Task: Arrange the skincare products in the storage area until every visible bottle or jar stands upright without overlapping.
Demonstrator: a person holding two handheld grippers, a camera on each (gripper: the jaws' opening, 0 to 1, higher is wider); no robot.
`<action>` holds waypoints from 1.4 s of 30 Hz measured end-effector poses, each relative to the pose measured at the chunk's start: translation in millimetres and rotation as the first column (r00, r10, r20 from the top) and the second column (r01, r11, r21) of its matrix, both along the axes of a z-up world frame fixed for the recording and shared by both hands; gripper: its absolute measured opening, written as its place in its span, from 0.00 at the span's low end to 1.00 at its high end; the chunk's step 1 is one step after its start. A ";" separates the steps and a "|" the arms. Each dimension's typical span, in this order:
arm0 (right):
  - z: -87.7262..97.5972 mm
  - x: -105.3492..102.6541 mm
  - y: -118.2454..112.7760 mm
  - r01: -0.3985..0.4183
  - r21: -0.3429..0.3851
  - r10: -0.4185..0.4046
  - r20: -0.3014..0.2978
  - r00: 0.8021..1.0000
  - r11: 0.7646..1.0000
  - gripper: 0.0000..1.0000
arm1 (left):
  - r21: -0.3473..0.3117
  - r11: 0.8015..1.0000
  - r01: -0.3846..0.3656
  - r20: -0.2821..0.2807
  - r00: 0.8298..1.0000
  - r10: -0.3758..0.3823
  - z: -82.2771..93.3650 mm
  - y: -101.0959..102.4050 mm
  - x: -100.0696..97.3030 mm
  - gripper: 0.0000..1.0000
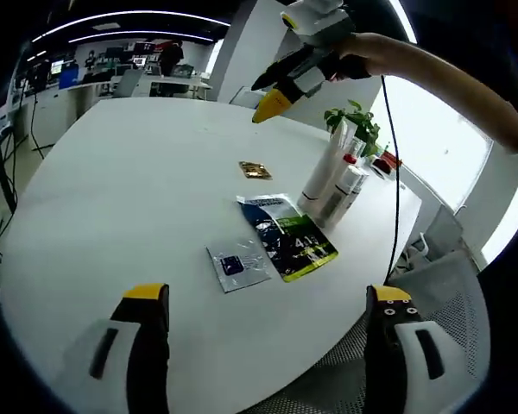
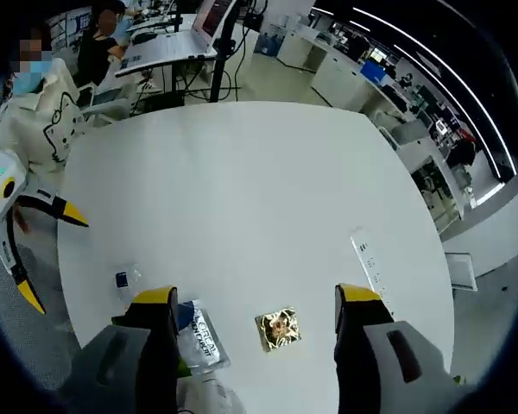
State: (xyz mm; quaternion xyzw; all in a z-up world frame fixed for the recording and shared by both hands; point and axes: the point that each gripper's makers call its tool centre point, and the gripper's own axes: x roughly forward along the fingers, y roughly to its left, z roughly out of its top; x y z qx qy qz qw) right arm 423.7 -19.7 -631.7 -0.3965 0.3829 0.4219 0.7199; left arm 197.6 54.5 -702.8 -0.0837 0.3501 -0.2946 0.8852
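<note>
Three white and silver bottles (image 1: 332,181) stand close together near the table's right edge in the left gripper view. In front of them lie a blue-green sachet (image 1: 289,237), a small clear sachet (image 1: 237,265) and a gold sachet (image 1: 255,170). My left gripper (image 1: 268,294) hovers open over the near table edge, holding nothing. The right gripper (image 1: 281,95) hangs high above the table in a hand. In the right gripper view my right gripper (image 2: 257,296) is open above the gold sachet (image 2: 279,329). A white tube (image 2: 371,263) lies flat there, and the left gripper (image 2: 22,237) shows open.
The round white table (image 1: 129,190) has wide bare room on its left half. A green plant (image 1: 358,121) stands behind the bottles. A mesh chair (image 1: 432,285) sits at the near right edge. Desks, a laptop (image 2: 211,17) and a seated person (image 2: 95,43) lie beyond the table.
</note>
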 end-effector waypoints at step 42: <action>-131.5 28.8 -69.1 0.034 -0.358 -0.131 -0.252 0.959 0.933 0.55 | -0.089 0.996 -0.010 -0.040 0.999 0.007 1.7 0.0 20.6 0.91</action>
